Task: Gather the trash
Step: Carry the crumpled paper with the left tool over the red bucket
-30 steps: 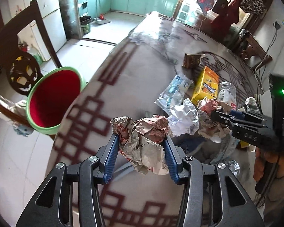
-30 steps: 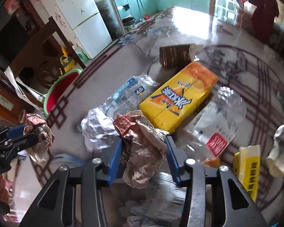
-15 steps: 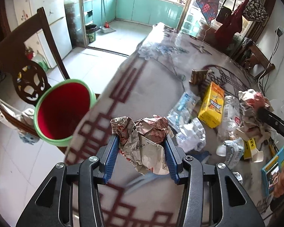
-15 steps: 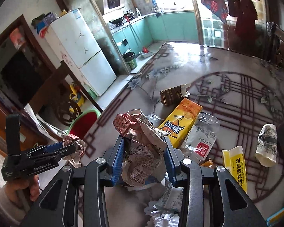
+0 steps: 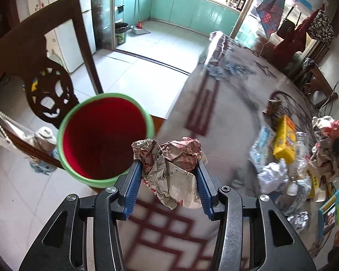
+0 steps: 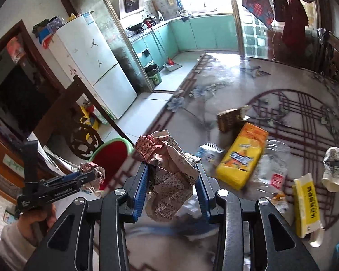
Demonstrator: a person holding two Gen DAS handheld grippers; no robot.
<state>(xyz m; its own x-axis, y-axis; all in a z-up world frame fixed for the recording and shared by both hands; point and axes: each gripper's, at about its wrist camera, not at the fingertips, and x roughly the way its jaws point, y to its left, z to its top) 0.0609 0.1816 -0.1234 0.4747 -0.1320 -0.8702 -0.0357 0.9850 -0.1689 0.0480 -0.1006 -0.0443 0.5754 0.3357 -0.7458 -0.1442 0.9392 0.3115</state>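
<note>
Round table [image 5: 226,117] with dark red lattice pattern, its far half littered; a dark wooden chair [image 5: 45,72] stands beside its edge. Red bin with green rim [image 5: 101,135] sits on the floor between chair and table edge, mouth up. On the table — yellow carton [image 6: 241,155], crushed clear bottle [image 6: 271,169], brown carton [image 6: 230,118] beyond them, a smaller yellow pack [image 6: 305,205] apart to the right. Left gripper [image 5: 169,178] is clamped on a crumpled paper wad [image 5: 171,167], held above the table edge just beside the bin. Right gripper [image 6: 173,180] pinches a second crumpled paper wad [image 6: 169,171] — raised over the table, clear of the litter.
</note>
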